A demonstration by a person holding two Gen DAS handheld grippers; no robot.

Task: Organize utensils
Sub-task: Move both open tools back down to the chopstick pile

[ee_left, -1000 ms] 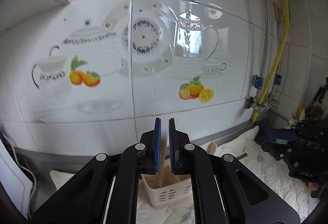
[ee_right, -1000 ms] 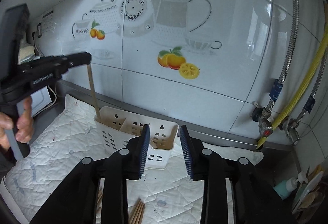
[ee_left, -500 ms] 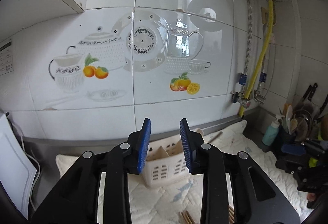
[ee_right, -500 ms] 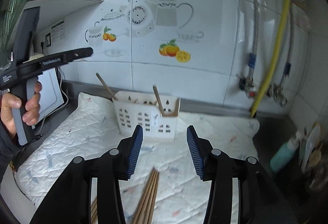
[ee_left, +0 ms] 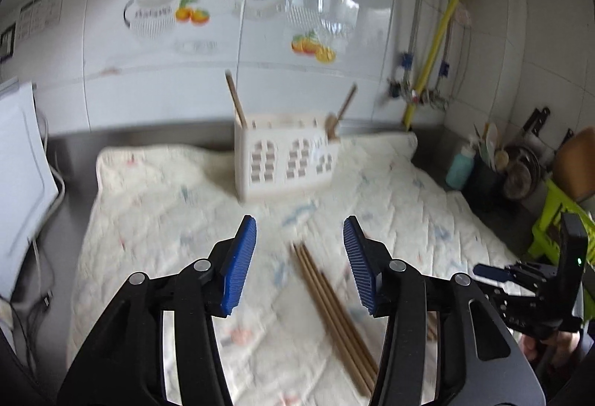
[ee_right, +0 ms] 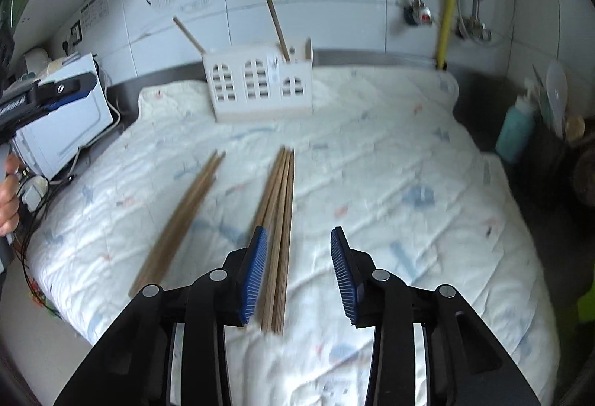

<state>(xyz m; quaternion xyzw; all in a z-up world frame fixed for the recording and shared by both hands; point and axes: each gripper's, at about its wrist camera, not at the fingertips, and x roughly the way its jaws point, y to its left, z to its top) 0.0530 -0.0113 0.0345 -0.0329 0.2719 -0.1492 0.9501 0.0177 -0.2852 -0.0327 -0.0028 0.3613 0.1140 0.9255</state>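
Blue-padded jaws of the left gripper [ee_left: 299, 263] are seen spreading apart with nothing clamped, above a quilted cloth [ee_left: 156, 220]; those of the right gripper [ee_right: 298, 272] are narrowing, pads clear of the chopstick bundle [ee_right: 279, 220] lying just beside the left pad. A second chopstick bundle [ee_right: 182, 216] lies further left. Beyond, a white slotted holder [ee_right: 260, 86] is stood near the tiled wall [ee_right: 334, 26], with two sticks leaning inside.

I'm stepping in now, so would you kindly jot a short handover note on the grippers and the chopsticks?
Left gripper: empty, jaws opening.
Right gripper: empty, jaws closing, nothing between the pads.
White holder stands at the back of the quilted cloth; two chopsticks already lean in it.
Left to do: the larger bundle and the smaller bundle lying on the cloth.
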